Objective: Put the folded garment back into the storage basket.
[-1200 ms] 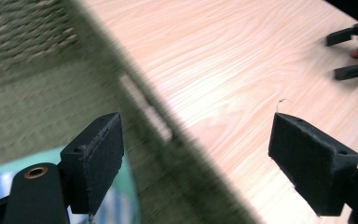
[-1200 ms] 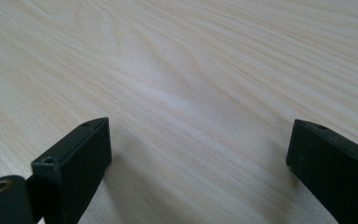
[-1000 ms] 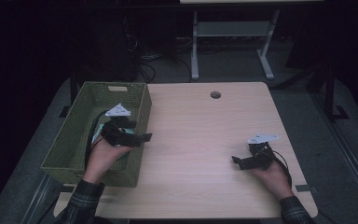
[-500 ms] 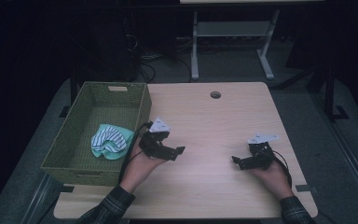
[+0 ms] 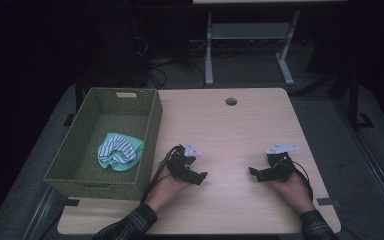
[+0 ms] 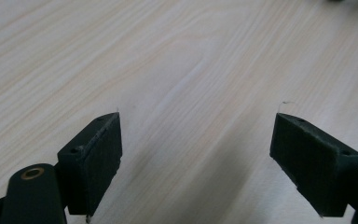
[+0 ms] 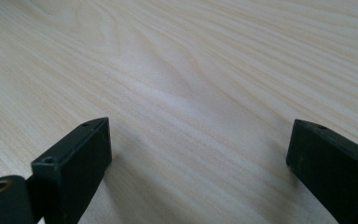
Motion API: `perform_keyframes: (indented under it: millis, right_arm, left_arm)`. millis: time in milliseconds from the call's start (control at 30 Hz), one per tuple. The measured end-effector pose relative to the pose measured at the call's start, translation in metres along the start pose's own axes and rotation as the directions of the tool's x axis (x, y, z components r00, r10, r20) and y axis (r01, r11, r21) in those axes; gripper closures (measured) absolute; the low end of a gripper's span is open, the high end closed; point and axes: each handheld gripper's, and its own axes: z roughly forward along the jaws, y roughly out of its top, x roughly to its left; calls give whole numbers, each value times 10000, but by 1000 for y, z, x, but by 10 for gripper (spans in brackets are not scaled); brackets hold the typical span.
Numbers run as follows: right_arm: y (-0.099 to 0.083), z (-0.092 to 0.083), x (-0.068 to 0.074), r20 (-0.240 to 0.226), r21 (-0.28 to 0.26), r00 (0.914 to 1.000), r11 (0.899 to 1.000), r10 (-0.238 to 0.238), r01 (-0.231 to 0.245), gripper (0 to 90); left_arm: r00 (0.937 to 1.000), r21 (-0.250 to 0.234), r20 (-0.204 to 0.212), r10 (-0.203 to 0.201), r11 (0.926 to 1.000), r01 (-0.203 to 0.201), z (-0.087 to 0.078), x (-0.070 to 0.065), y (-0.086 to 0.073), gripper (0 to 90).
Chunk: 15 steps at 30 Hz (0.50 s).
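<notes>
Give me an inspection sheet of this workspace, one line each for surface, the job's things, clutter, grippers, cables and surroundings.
Surface: light wood table, bare between the grippers, with a round grommet hole near the far edge.
Job's things: green woven basket at the table's left; a striped and mint green cloth lies crumpled inside it.
Clutter: nothing seen.
Grippers: left gripper low over the table beside the basket, jaws open and empty; right gripper low over the table at the right, jaws open and empty.
Cables: a black cable trails from the left gripper; another from the right.
Surroundings: dark room, grey floor, white table frame behind, loose cables on the floor.
</notes>
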Motion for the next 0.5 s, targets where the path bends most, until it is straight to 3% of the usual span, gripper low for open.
perform_keyframes:
  millis: [200, 367, 500]
  right_arm:
    - [0, 0, 0, -1, -3, 10000, 10000, 1, -1, 59]
    - [0, 0, 0, -4, 1, 10000, 10000, 6, -6, 60]
    - [0, 0, 0, -3, -1, 10000, 10000, 1, -1, 59]
  left_arm:
    - [10000, 447, -30, 45, 9990, -44, 10, 0, -7, 155]
    - [9999, 291, 109, -122, 9995, 119, 10, 1, -9, 144]
    - [9999, 11, 133, -34, 10000, 34, 11, 2, -13, 128]
